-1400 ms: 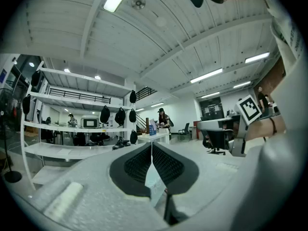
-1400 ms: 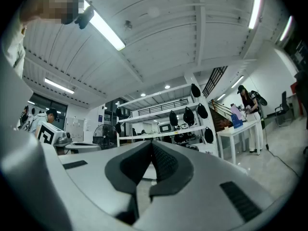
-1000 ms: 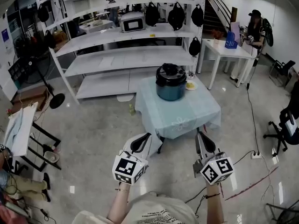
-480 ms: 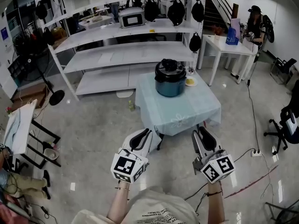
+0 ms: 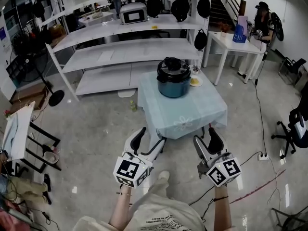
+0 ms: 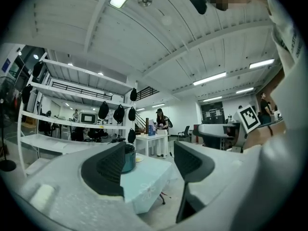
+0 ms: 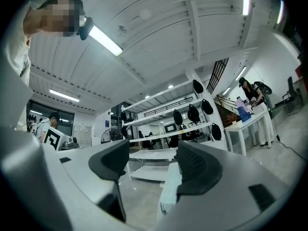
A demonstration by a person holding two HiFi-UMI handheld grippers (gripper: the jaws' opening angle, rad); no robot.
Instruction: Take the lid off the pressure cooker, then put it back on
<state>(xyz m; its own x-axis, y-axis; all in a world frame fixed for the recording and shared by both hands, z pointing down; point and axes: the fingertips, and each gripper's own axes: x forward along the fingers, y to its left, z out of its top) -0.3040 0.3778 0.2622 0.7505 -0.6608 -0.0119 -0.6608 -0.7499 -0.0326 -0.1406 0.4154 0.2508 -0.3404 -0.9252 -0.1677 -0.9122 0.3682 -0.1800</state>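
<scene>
Nearest to us, the left tongs (image 5: 151,136) and the right tongs (image 5: 204,134) are held out roughly level above the floor. The jaws of both have just been opening and stand wide apart, with nothing between them. Beyond, well apart from either, the cloth-covered surface (image 5: 192,114) carries the pressure cooker (image 5: 173,81) near its far edge, with the lid (image 5: 172,66) seated on top. We judge the task not yet begun: the approach, the lifting-off and the replacing of the lid are all still to do. White shelving (image 5: 120,47) stands behind.
</scene>
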